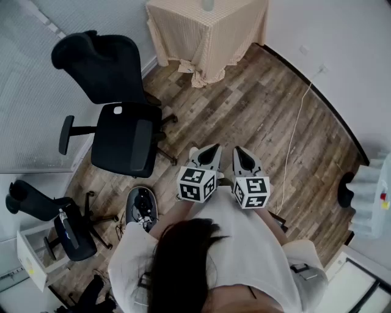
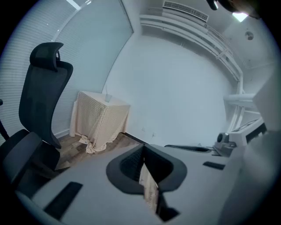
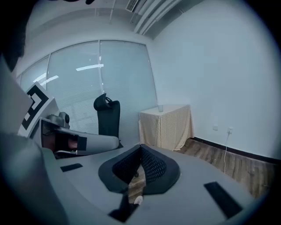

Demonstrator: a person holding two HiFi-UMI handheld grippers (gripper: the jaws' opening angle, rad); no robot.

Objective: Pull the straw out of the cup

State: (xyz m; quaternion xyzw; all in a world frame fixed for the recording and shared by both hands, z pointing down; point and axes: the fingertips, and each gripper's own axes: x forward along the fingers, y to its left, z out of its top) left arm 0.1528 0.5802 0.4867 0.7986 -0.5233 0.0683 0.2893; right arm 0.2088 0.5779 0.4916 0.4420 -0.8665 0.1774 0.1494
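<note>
A small cup (image 1: 208, 5) stands on a table draped in a checkered cloth (image 1: 211, 33) at the far end of the room. It also shows in the right gripper view as the cup (image 3: 160, 107) and in the left gripper view as the cup (image 2: 108, 98), where a thin straw seems to stick out. Both grippers are held side by side in front of the person's chest, far from the table. The left gripper (image 1: 211, 150) (image 2: 143, 151) has its jaws together with nothing between them. The right gripper (image 1: 241, 151) (image 3: 140, 151) is likewise shut and empty.
A large black office chair (image 1: 122, 131) stands left of the path to the table, and a second chair (image 1: 61, 226) sits nearer at the lower left. A dark round device (image 1: 142, 208) lies on the wood floor. A white cable (image 1: 293, 140) runs along the right, near a white rack (image 1: 372, 195).
</note>
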